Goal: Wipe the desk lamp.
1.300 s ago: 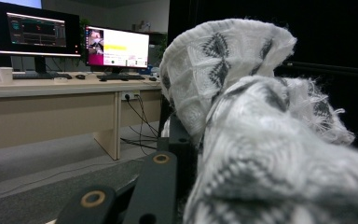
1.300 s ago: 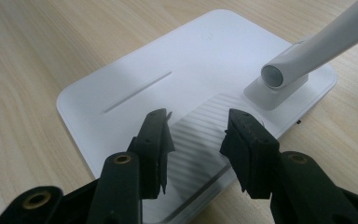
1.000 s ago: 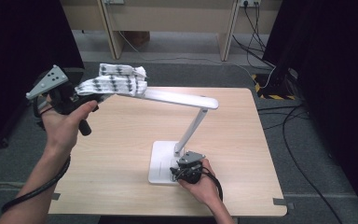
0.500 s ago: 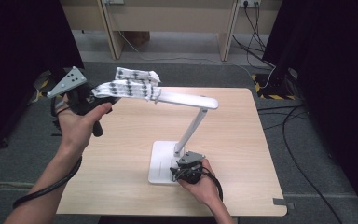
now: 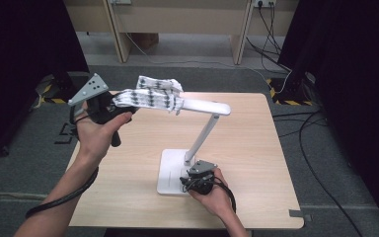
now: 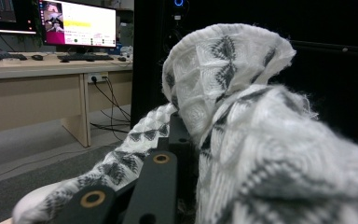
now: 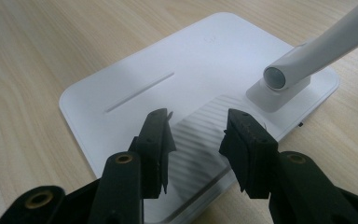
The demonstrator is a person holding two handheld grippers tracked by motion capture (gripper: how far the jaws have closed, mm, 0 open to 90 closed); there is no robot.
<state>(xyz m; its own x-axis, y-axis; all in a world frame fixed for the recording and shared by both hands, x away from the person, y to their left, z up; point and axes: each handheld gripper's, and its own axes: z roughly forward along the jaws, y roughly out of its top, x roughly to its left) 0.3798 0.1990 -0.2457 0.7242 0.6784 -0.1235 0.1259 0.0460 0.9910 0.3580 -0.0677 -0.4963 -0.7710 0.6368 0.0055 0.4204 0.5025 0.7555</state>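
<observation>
Pale wood tabletop [image 5: 256,148] carries a white desk lamp [image 5: 197,143], its flat base [image 7: 168,84] near the front edge. Right gripper [image 7: 196,135] rests with jaws parted on that base. Farther back, over the left edge, left gripper [image 5: 109,109] is clenched on a patterned white cloth [image 5: 153,96] draped over the lamp's head.

Wooden table [image 5: 256,143], white lamp base [image 5: 170,170] on it

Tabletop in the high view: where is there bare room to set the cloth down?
Bare wood right of the lamp base to the table edge, and left of it under the cloth. Crowded at the base's front, where the right gripper sits.
</observation>
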